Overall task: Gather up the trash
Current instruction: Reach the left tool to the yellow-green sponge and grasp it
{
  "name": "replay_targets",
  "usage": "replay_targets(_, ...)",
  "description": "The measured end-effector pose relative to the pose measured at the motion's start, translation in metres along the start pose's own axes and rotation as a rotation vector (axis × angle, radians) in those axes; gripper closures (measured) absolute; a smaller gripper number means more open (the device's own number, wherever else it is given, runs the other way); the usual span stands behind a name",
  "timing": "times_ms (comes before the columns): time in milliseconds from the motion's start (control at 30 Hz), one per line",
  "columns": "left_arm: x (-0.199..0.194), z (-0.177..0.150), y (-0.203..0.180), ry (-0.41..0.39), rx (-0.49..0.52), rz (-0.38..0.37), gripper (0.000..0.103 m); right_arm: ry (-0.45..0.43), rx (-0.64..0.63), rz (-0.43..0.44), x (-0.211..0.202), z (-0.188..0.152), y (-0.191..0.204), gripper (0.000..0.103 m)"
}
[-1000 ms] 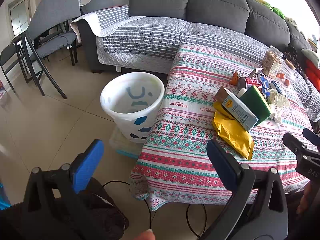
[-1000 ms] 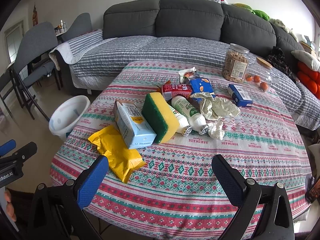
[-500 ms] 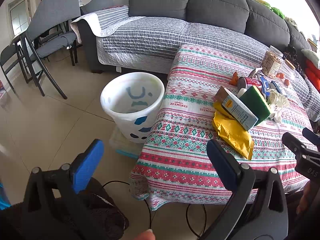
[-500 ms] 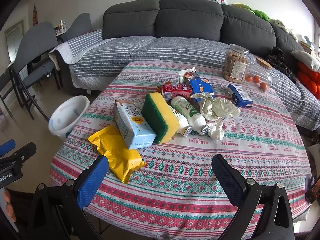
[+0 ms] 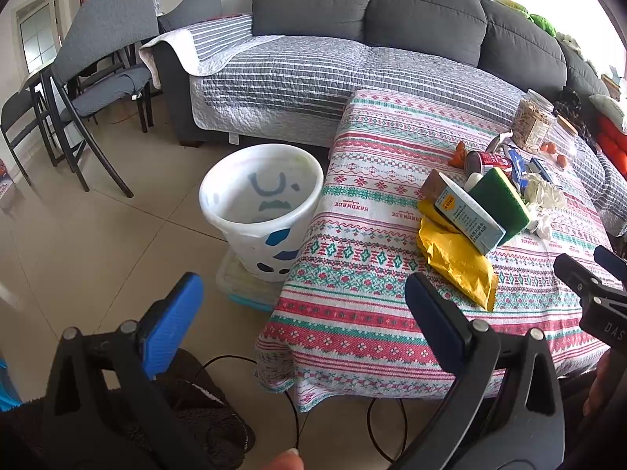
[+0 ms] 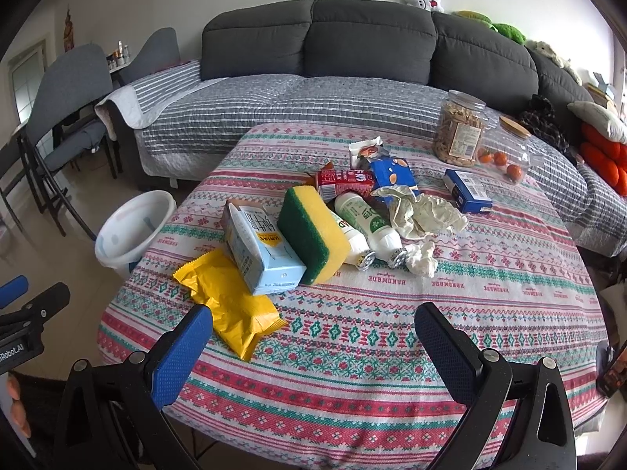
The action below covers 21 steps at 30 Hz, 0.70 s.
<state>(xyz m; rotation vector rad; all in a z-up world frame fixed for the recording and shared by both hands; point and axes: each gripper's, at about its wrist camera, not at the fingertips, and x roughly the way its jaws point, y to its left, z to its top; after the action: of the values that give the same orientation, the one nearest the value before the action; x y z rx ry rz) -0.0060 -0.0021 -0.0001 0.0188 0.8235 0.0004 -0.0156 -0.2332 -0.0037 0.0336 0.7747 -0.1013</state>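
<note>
Trash lies piled on the patterned tablecloth [image 6: 352, 337]: a yellow wrapper [image 6: 231, 309] [image 5: 456, 258], a pale blue carton [image 6: 260, 250] [image 5: 466, 219], a green-and-yellow sponge [image 6: 313, 235], two white bottles [image 6: 370, 223], a red can [image 6: 345, 182], a blue packet [image 6: 394, 174] and crumpled paper [image 6: 425, 213]. A white bin [image 5: 260, 203] [image 6: 133, 225] stands on the floor left of the table. My right gripper [image 6: 313, 333] is open and empty above the table's near edge. My left gripper [image 5: 299, 297] is open and empty by the table's near left corner.
A grey sofa [image 6: 352, 51] with a striped cover runs behind the table. Two clear jars [image 6: 458, 133] and a dark blue box [image 6: 468, 192] sit at the table's far right. Grey chairs [image 5: 98, 58] stand at the left. Black cables [image 5: 294, 403] lie on the floor.
</note>
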Motion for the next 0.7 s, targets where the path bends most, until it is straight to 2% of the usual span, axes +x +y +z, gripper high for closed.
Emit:
replay_targets(200,-0.002,0.006,0.003,-0.024,0.004,-0.011,0.001,0.003,0.028,0.031,-0.009,0.016,-0.007,0.000)
replay_targets(367,0.015,0.024,-0.007,0.061,0.042,-0.077,0.001,0.062,0.059,0.070,0.000,0.042,-0.027,0.000)
replay_targets(533,0.035,0.042,-0.026,0.153,0.101,-0.141,0.001,0.144,0.076,0.013,0.023,0.062,-0.062,0.000)
replay_targets(700,0.045,0.060,-0.046,0.171,0.138,-0.186,0.001,0.194,0.096,-0.074,0.044,0.088,-0.095,0.000)
